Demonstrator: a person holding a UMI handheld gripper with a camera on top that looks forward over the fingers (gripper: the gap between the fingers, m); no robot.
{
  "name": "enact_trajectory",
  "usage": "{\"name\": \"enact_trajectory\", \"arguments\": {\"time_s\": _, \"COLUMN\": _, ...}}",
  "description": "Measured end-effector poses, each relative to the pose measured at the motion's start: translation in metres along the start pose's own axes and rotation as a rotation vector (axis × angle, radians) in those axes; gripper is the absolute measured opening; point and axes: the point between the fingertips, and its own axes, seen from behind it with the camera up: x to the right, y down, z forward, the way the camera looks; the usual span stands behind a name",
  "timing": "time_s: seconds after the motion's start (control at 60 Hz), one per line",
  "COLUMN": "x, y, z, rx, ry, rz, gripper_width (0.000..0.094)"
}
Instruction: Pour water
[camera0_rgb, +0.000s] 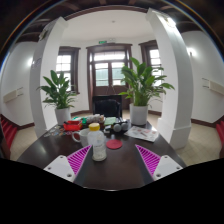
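We are at the approach: our gripper (108, 160), its 2 fingers spread wide, faces the capped bottle (97, 143) standing on the dark table (125, 172) just ahead, so next we close in and grasp it.

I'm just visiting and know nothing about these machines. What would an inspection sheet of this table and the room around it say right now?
Surface: dark round table, bare near the fingers.
Job's things: clear bottle with a light cap and label, upright, just ahead of the fingers and nearer the left one; a red coaster-like disc lies beside it.
Clutter: small items at the table's far side, too small to identify.
Grippers: gripper open, pink pads apart, nothing held.
Cables: nothing seen.
Surroundings: two potted plants beyond the table, white columns, a dark double door and windows behind.
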Motion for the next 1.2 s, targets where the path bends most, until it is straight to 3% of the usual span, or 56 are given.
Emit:
{"name": "enact_trajectory", "arguments": {"time_s": 0.067, "x": -0.023, "y": 0.047, "z": 0.028, "rx": 0.024, "ry": -0.020, "rz": -0.014, "gripper_width": 0.0842}}
{"name": "enact_trajectory", "arguments": {"time_s": 0.3, "x": -0.071, "y": 0.047, "z": 0.108, "rx": 0.102, "ry": -0.051, "rz": -0.039, "gripper_width": 0.0860}}
{"name": "enact_trajectory", "arguments": {"time_s": 0.617, "x": -0.076, "y": 0.072, "z": 0.191, "rx": 0.024, "ry": -0.033, "rz": -0.062, "gripper_width": 0.0845}}
{"name": "enact_trajectory", "arguments": {"time_s": 0.667, "x": -0.076, "y": 0.075, "z": 0.198, "rx": 0.019, "ry": -0.039, "rz": -0.052, "gripper_width": 0.0820}}
{"name": "enact_trajectory", "arguments": {"time_s": 0.733, "x": -0.075, "y": 0.076, "z": 0.202, "rx": 0.033, "ry": -0.033, "rz": -0.047, "gripper_width": 0.0583}}
{"name": "enact_trajectory", "arguments": {"time_s": 0.817, "x": -0.075, "y": 0.075, "z": 0.206, "rx": 0.054, "ry": -0.026, "rz": -0.055, "gripper_width": 0.0562}}
{"name": "enact_trajectory", "arguments": {"time_s": 1.0, "x": -0.073, "y": 0.075, "z": 0.206, "rx": 0.055, "ry": -0.010, "rz": -0.078, "gripper_width": 0.0411}}
{"name": "enact_trajectory", "arguments": {"time_s": 1.2, "x": -0.076, "y": 0.075, "z": 0.205, "rx": 0.057, "ry": -0.010, "rz": -0.101, "gripper_width": 0.0406}}
